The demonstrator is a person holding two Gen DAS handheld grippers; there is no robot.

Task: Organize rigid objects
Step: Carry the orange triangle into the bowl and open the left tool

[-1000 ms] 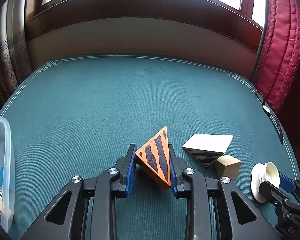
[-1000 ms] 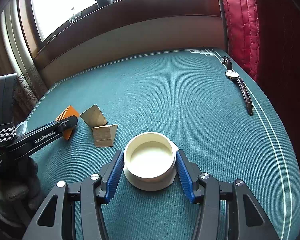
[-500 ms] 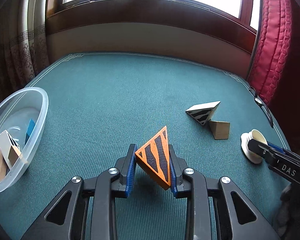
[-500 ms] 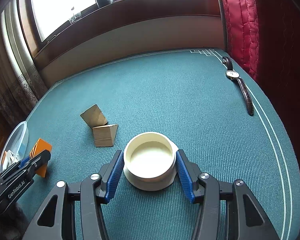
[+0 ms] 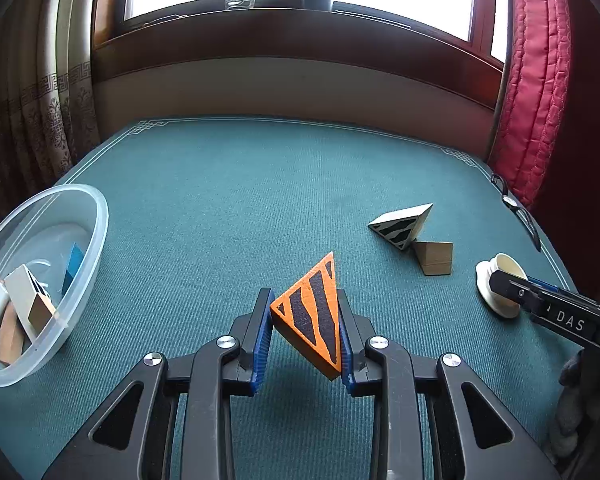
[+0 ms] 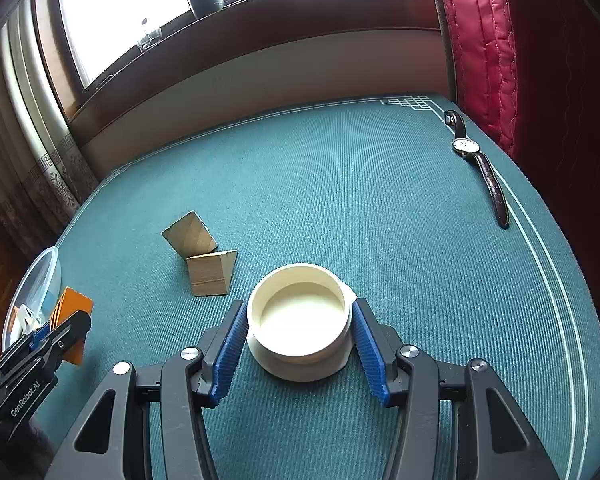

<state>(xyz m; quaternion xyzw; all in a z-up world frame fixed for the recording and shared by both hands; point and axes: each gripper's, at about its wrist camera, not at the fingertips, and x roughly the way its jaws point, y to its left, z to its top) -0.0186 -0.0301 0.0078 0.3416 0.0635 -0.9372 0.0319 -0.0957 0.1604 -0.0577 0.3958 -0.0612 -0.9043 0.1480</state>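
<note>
My left gripper (image 5: 305, 312) is shut on an orange wedge block with black stripes (image 5: 310, 312) and holds it above the green table. A clear plastic bowl (image 5: 94, 236) with several blocks in it sits to its left. My right gripper (image 6: 298, 322) has its blue pads around a cream round cup (image 6: 298, 316) that rests on the table; the pads sit at its sides. In the right wrist view, the orange wedge (image 6: 70, 312) shows at far left, by the bowl (image 6: 40, 280). A white striped wedge (image 5: 402, 224) and a plain wooden wedge (image 5: 436, 258) lie between the grippers.
A wristwatch with a dark strap (image 6: 480, 164) lies near the table's right edge. A red curtain (image 6: 492, 40) hangs at the right, a wall and window behind. The wooden wedges (image 6: 204, 252) lie left of the cup.
My left gripper has carried the orange wedge leftward, away from the two wedges and toward the bowl, which has come into fuller view. The right gripper and cup have not moved.
</note>
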